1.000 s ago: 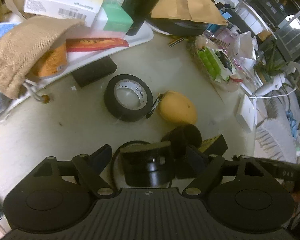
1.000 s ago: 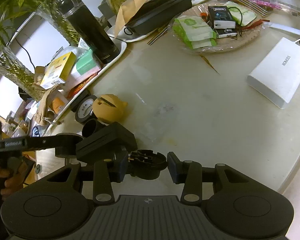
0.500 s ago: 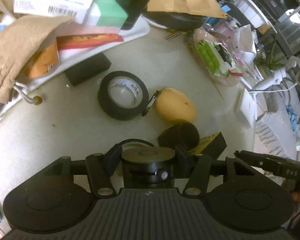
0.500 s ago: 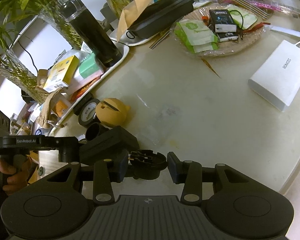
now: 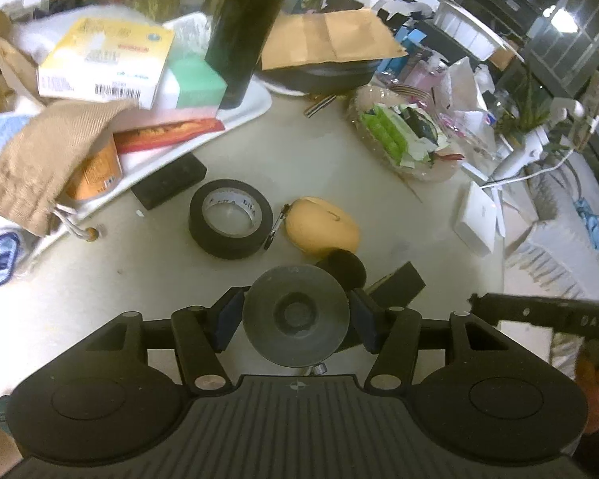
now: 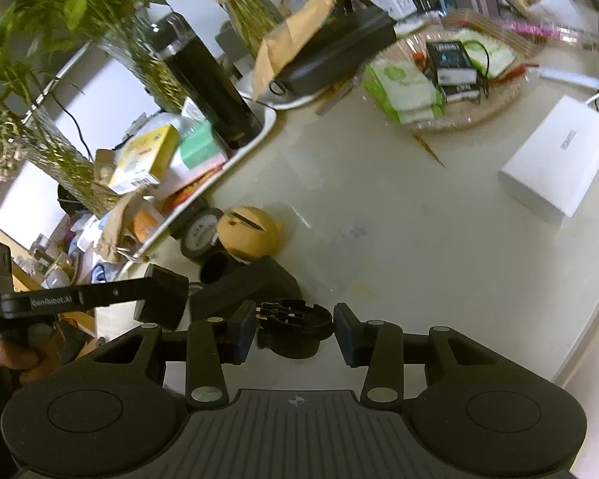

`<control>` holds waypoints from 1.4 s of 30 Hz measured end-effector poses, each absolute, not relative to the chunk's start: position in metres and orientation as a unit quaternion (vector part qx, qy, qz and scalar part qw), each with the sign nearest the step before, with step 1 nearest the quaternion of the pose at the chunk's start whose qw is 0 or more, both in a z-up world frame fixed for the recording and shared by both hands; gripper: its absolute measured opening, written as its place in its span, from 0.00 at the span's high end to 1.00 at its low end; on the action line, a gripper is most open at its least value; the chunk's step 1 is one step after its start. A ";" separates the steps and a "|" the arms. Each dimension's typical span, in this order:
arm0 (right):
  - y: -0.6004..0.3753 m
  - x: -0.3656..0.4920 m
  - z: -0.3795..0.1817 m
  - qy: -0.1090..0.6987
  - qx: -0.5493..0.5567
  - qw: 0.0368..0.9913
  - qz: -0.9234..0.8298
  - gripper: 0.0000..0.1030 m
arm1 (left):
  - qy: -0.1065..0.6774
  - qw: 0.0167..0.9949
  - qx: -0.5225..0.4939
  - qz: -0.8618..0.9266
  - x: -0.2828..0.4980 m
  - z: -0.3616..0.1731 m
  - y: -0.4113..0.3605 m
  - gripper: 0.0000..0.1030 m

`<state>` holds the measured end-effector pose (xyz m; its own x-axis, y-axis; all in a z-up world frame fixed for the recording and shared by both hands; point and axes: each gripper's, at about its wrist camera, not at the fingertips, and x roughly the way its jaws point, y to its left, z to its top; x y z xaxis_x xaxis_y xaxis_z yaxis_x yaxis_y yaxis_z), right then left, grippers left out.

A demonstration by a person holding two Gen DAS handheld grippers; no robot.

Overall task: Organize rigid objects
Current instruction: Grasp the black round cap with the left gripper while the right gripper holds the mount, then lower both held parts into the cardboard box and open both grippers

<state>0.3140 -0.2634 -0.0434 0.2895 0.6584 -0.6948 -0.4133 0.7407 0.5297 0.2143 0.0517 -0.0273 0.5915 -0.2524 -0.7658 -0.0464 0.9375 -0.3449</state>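
Note:
My left gripper (image 5: 295, 315) is shut on a black round mount with a dark grey suction disc (image 5: 295, 313), held above the table with the disc facing the camera. Beyond it on the table lie a black tape roll (image 5: 229, 217), a yellow rounded object (image 5: 321, 229), a short black cylinder (image 5: 341, 267) and a black box (image 5: 395, 281). My right gripper (image 6: 295, 335) is shut on a small black round holder (image 6: 293, 327), low over the table near its front edge. The black box (image 6: 255, 283) sits just left of that holder.
A white tray (image 5: 255, 107) at the back left holds boxes, a tall dark bottle (image 5: 243, 32) and a tan pouch. A black block (image 5: 167, 177) lies beside it. A basket of packets (image 6: 451, 80) and a white box (image 6: 557, 159) stand to the right. Plants line the back.
The left jaws closed on the round mount, then lifted it off the table and tipped its disc toward the camera. The right gripper kept still with its holder.

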 end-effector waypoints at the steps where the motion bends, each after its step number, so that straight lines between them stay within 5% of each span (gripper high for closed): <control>1: -0.263 0.312 -0.039 0.488 0.122 0.795 0.340 0.56 | 0.446 0.878 -0.163 -0.059 0.212 -0.024 0.050 0.45; 19: -0.257 0.243 0.013 0.453 0.033 0.812 0.367 0.56 | 0.401 0.913 -0.035 -0.064 0.146 0.039 -0.003 0.45; 42: -0.218 0.188 -0.025 0.453 -0.144 0.802 0.361 0.56 | 0.470 0.876 0.070 -0.081 0.108 -0.014 -0.038 0.45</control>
